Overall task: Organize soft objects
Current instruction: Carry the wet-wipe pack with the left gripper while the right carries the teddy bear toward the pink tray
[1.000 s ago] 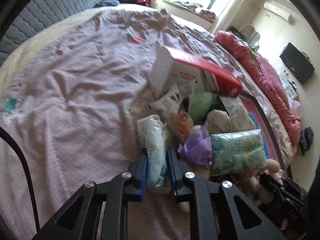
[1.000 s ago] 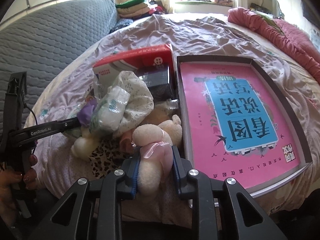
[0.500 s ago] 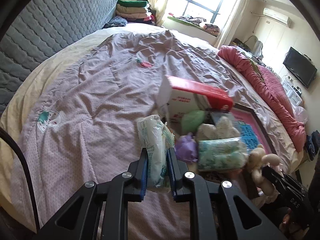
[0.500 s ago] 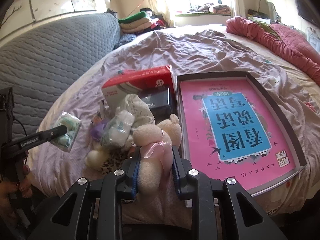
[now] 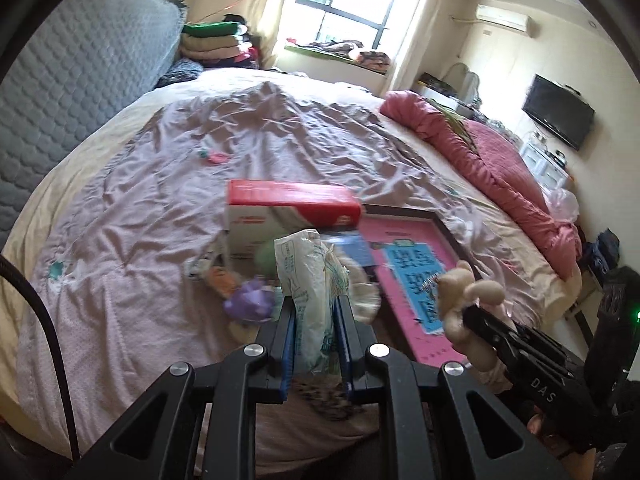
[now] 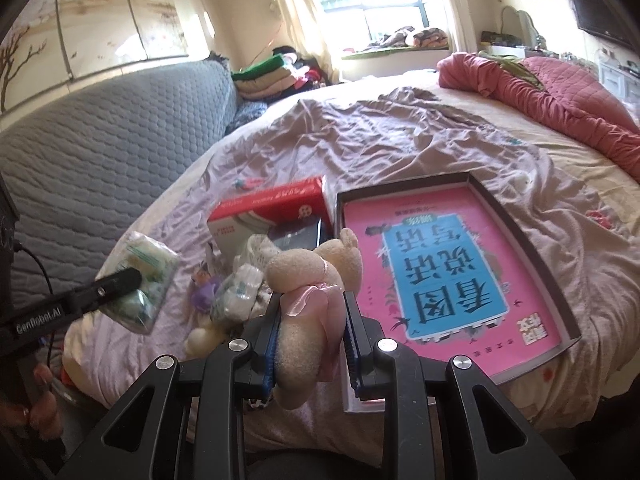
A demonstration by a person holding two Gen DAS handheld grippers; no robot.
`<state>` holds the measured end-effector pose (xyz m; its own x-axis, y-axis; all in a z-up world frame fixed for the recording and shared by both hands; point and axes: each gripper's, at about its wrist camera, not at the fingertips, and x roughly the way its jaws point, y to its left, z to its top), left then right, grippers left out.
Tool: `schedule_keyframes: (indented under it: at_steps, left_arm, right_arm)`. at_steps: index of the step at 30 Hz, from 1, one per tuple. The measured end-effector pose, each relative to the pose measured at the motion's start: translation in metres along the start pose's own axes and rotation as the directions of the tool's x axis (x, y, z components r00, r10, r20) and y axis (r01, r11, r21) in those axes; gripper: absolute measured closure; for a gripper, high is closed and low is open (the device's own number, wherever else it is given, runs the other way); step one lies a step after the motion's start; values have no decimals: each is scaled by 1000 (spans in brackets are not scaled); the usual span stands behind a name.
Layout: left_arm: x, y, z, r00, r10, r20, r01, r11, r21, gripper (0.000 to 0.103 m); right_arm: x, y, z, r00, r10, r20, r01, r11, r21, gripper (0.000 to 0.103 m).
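Note:
My left gripper [image 5: 314, 320] is shut on a soft tissue pack [image 5: 310, 280] in clear green-and-white wrap and holds it above the bed; the pack also shows in the right wrist view [image 6: 144, 280]. My right gripper [image 6: 310, 332] is shut on a cream plush bear [image 6: 308, 304] with a pink bow, lifted above the bed's front edge; the bear also shows in the left wrist view [image 5: 464, 300]. A pile of soft items lies on the bed: a purple toy [image 5: 250, 300], another tissue pack [image 6: 238, 292] and a cream plush [image 6: 202, 334].
A red-and-white carton [image 5: 288, 208] stands behind the pile. A dark-rimmed shallow box [image 6: 532, 248] with a pink and blue book inside lies right of it. A rolled pink quilt [image 5: 500, 176] runs along the bed's right side. A grey quilted headboard [image 6: 100, 140] is left.
Both grippers have risen and pulled back from the pile, each still holding its item. The left one swung right, toward the book box.

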<state>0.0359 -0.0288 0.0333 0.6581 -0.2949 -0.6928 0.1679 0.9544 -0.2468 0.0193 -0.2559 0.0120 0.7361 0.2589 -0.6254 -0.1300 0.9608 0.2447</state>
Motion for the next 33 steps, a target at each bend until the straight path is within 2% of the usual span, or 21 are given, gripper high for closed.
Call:
schedule_keyframes:
  at_steps: [10,21,33]
  left_arm:
    - [11,-61,1,1000,-19,-20,21,995,97,84]
    - [34,-103,-2,998,-27,-56,36,985,166,84]
    - [92,-143,-7,987,-67,-146,97,974,207,84]
  right_arm:
    - [-27,-25,11,998,-20,64,17,999,39,75]
    - [-39,-66,17,993,-63,100,52,993,108,75]
    - [-27,-116,9,991,-100,91,85,984,157,75]
